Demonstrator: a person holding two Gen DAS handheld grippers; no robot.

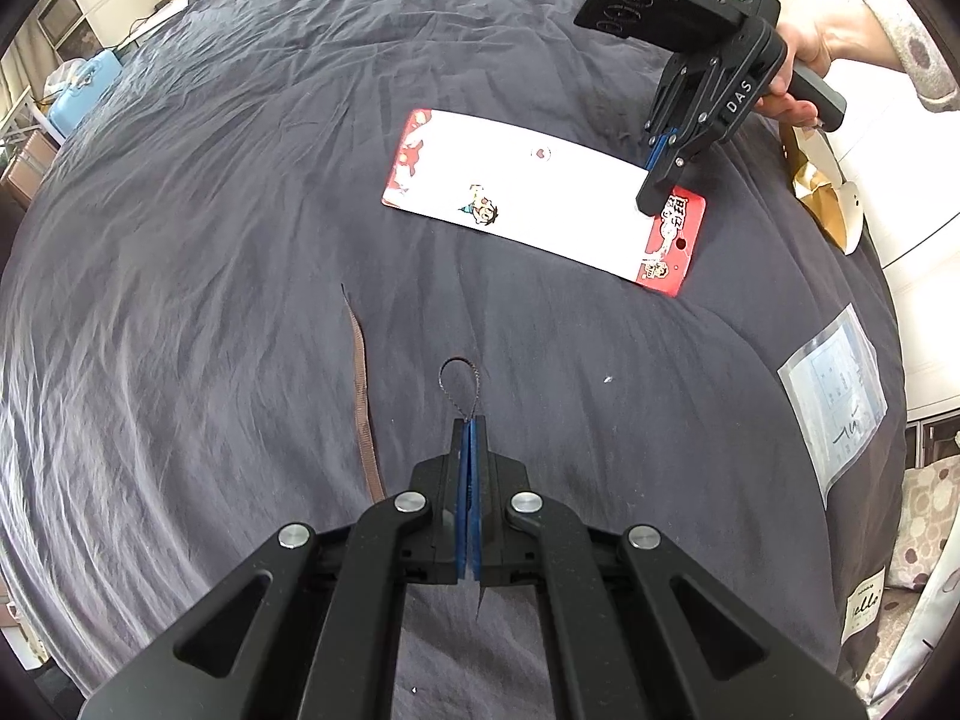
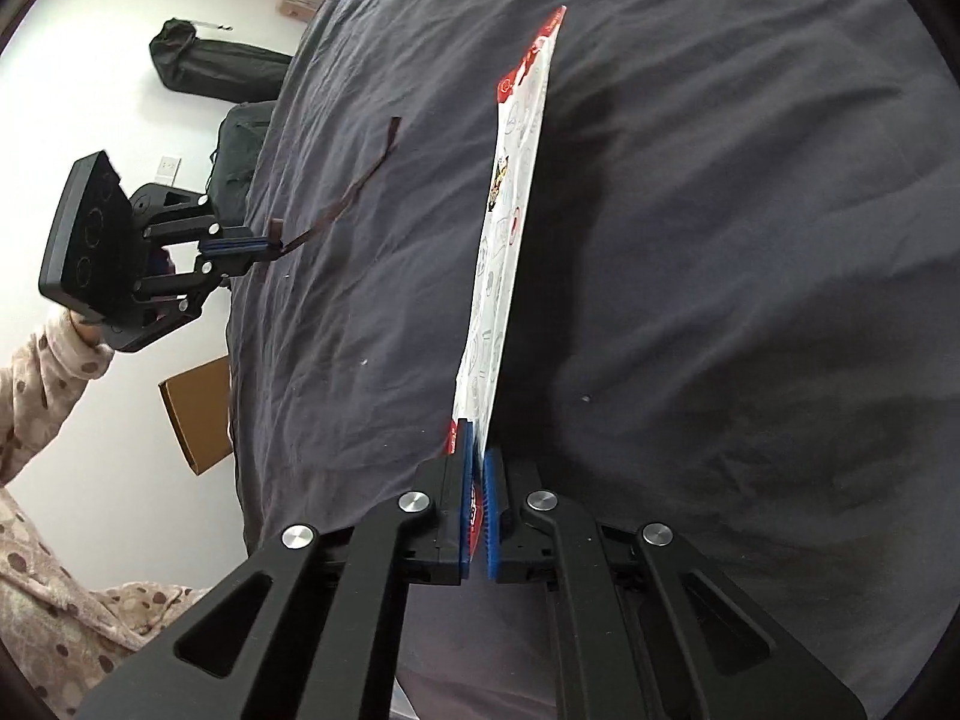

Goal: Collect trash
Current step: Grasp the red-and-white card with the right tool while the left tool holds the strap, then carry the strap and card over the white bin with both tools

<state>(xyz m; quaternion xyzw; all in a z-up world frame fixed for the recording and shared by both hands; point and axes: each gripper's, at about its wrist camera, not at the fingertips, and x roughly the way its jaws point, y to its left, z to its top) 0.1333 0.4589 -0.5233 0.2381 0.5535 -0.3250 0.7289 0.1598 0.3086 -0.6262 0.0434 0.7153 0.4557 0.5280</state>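
Bedding, a dark grey duvet [image 1: 210, 240], fills both views and serves as the landmark. Near its right edge, the left hand-held gripper [image 1: 471, 420] is seen closed on a thin brown ribbon [image 1: 363, 396], a small loop of which pokes out beyond the fingertips while the rest trails across the duvet. Further along the same edge, the right hand-held gripper [image 2: 477, 444] is clamped on the red end of a white-and-red snack wrapper [image 1: 540, 198], lifted on edge above the duvet in the right wrist view. Much wrinkled duvet is left bare around both. A clear plastic sleeve [image 1: 834, 396] lies at the duvet's near right edge, and gold paper [image 1: 819, 198] sits just off it. Beyond the duvet's edge a cardboard box [image 2: 198, 414] is partly hidden. Small white specks on the duvet cannot be identified.
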